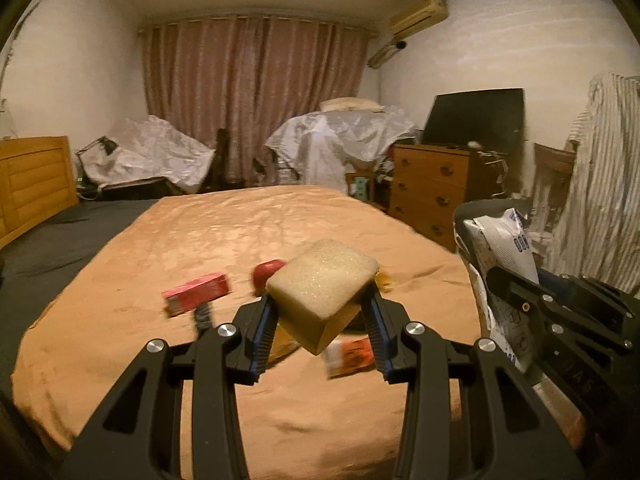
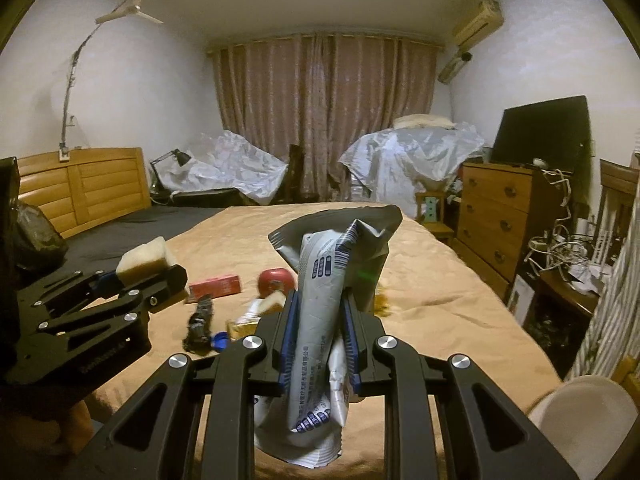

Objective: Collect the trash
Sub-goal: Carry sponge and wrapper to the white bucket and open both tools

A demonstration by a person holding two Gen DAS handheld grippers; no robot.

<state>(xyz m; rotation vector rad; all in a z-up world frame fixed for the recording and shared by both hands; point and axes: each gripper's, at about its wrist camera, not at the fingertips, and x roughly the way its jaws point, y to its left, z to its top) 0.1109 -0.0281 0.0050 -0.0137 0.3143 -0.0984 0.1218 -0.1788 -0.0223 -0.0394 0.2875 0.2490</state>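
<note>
My left gripper (image 1: 320,304) is shut on a yellow sponge block (image 1: 322,276) and holds it above the bed; it also shows in the right wrist view (image 2: 144,258). My right gripper (image 2: 320,312) is shut on a crumpled silver-white foil bag (image 2: 324,280), held upright; the bag also shows at the right of the left wrist view (image 1: 502,252). On the orange bedspread (image 1: 248,232) lie a red box (image 1: 198,294), a red round object (image 1: 268,272), an orange-white wrapper (image 1: 352,356), a dark crumpled piece (image 2: 200,324), a blue cap (image 2: 220,340) and a yellow scrap (image 2: 382,304).
A wooden dresser (image 2: 500,216) with a dark TV (image 2: 544,132) stands right of the bed. A wooden headboard (image 2: 80,188) is at the left. Plastic-covered furniture (image 2: 404,156) stands by the curtain. A black bag (image 2: 36,236) is at far left. A white round item (image 2: 588,420) is at lower right.
</note>
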